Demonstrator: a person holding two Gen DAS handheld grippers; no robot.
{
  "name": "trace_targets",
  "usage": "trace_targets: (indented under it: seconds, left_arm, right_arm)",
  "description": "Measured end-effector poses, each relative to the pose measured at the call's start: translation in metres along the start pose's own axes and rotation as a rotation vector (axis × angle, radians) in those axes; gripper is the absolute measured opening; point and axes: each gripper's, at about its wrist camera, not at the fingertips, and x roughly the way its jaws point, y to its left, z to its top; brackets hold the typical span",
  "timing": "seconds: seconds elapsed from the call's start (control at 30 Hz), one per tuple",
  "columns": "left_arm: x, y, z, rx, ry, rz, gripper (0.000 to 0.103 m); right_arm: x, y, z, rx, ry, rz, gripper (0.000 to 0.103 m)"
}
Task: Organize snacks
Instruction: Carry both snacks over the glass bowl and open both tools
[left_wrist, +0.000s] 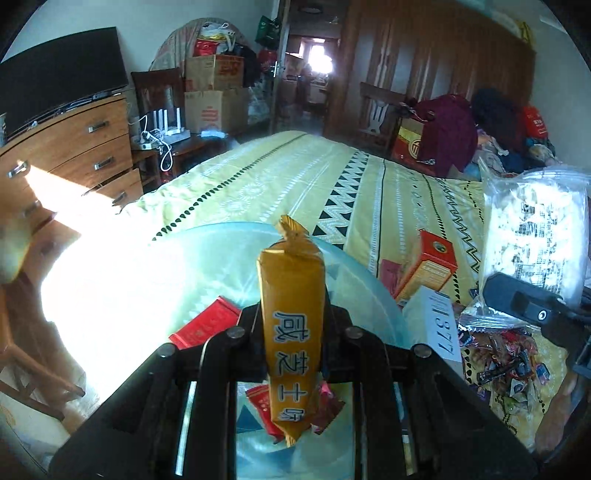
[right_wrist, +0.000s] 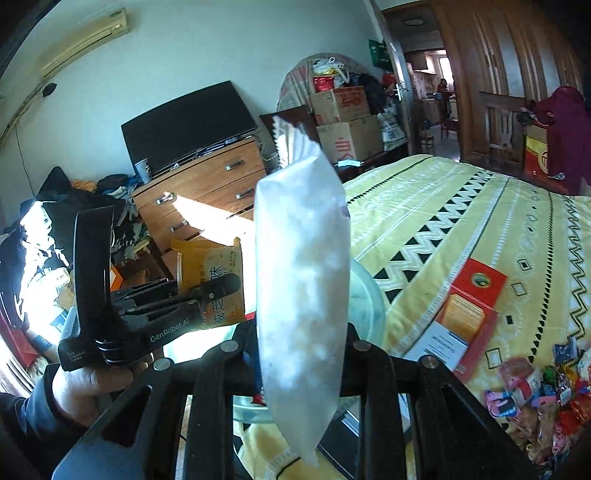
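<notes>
Above the bed (left_wrist: 295, 177), your left hand-held gripper (left_wrist: 291, 332) pinches the light, crinkly yellow snack packet (left_wrist: 291, 295) mid-body. At three o'clock, your right hand-held gripper (right_wrist: 301, 354) clamps the soft white bag (right_wrist: 303, 266); grip gently.

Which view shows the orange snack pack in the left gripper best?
Left wrist view: the orange snack pack stands centered, lettering readable, clamped in the left gripper. Right wrist view catches it only partly, off to the side behind the left gripper's fingers and the white bag.

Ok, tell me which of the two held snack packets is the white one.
The white packet in the right gripper. The left gripper holds the orange packet with printed characters.
</notes>
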Motion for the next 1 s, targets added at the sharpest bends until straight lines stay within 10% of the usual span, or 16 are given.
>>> trace_targets:
  seconds: [0.4, 1.0]
  left_arm:
    - [0.027, 0.050, -0.005, -0.062, 0.084, 0.025, 0.019]
    - [0.032, 0.067, -0.006, -0.076, 0.108, 0.013, 0.019]
  right_arm:
    - [0.097, 0.041, 0.013, -0.064, 0.128, -0.054, 0.028]
    - [0.118, 0.045, 0.019, -0.072, 0.158, -0.073, 0.028]
